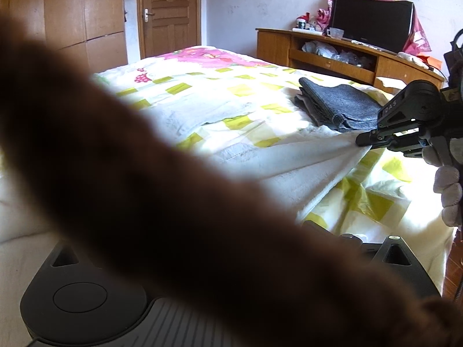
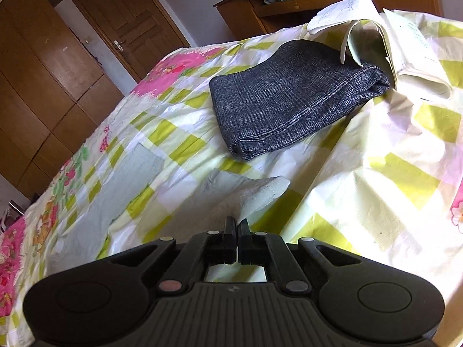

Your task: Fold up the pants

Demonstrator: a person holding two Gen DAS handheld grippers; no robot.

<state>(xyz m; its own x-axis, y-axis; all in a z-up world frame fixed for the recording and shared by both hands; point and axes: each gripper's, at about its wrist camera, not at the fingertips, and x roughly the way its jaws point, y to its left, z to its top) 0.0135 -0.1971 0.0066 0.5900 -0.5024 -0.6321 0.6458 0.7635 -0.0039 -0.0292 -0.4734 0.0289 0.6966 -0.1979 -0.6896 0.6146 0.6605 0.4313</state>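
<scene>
Two tools are in play over a bed [image 2: 390, 179] with a green-checked, pink-flowered cover.

Left wrist view, from the left edge: a blurred brown shape [image 1: 144, 188], too close to the lens to identify, crosses the frame diagonally from upper left to lower right. It hides the fingers of the left tool [image 1: 95, 297]; only the dark body shows at the bottom edge, so I cannot tell whether that tool is open or closed.

Centre: pale, whitish pants [image 1: 289, 162] lie spread on the bed. One end of the fabric is lifted off the cover and pulled into taut folds that converge toward the right.

Right of centre: a folded dark grey garment [image 1: 341, 104] sits on the bed just behind the lifted fabric.

Right edge: the right tool [image 1: 366, 140] comes in roughly level, fingers pointing left, held by a hand in a light glove [image 1: 448, 188] below and behind it. Its fingers are closed on the gathered tip of the pants.

Right wrist view confirms this: the right tool's two fingers are pressed together with a thin strip of white cloth between them, and a pale corner of the pants [image 2: 260, 196] bunches up just ahead. The grey garment [image 2: 289, 95] lies further ahead, its far end touching an open booklet of paper [image 2: 405, 37].
</scene>
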